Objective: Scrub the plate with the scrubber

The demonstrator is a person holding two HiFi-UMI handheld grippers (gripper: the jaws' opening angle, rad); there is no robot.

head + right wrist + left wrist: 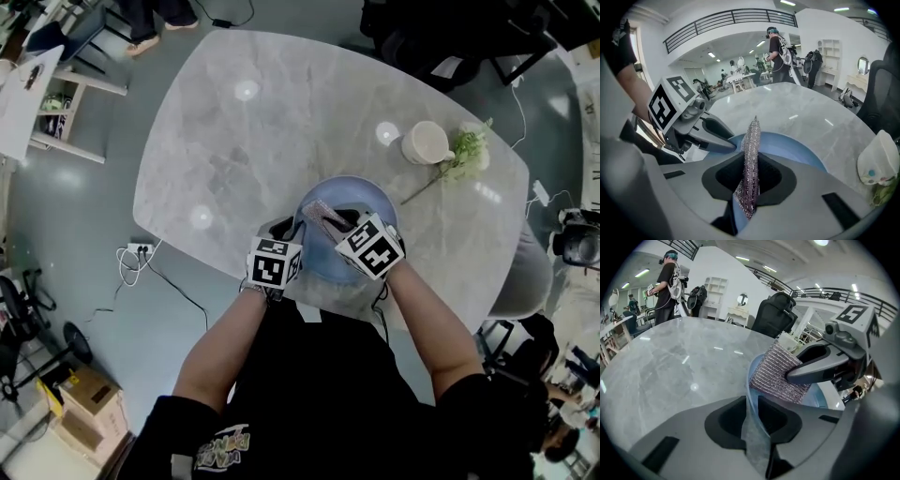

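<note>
A pale blue plate [366, 202] lies near the front edge of the marble table, partly under both grippers. My left gripper [286, 234] is shut on the plate's left rim [752, 394], which runs edge-on between its jaws. My right gripper [339, 221] is shut on a silvery, glittery scrubber [320, 212], held upright over the plate. In the right gripper view the scrubber [751, 164] stands edge-on between the jaws, above the blue plate [787, 147]. From the left gripper view its ribbed face [778, 373] shows, with the right gripper [792, 377] behind it.
A white cup [426, 143] and a sprig of pale flowers [466, 150] sit at the table's back right. The marble table [262, 141] is rounded, its front edge close to my body. Chairs and a person stand beyond the far side.
</note>
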